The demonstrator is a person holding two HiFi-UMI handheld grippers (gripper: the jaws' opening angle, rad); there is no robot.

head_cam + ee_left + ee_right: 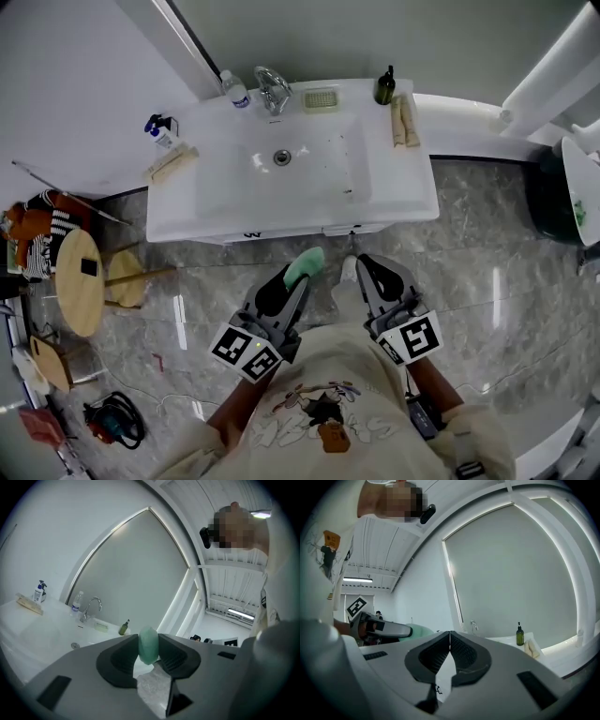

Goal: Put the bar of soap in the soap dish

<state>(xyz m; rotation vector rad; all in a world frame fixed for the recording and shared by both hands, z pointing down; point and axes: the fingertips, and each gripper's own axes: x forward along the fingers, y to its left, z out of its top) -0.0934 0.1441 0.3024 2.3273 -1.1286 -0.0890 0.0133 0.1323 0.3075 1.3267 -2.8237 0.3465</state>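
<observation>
A pale green bar of soap [305, 266] [148, 645] sits clamped between the jaws of my left gripper [296, 273] [149, 648], held below the front edge of the white sink [412, 192]. The soap dish [321, 98] [101, 626] is a pale ribbed tray at the back of the sink, right of the chrome faucet [272, 90]. My right gripper [361, 267] [449, 648] hovers beside the left one, its jaws pressed together with nothing between them. In the right gripper view the left gripper and soap [418, 631] appear at the left.
A dark green pump bottle [384, 86] and a folded beige cloth [405, 122] lie on the sink's right rim. A water bottle [234, 90], a spray bottle [159, 128] and a brush [172, 162] occupy the left side. A round wooden stool [80, 281] stands on the marble floor at the left.
</observation>
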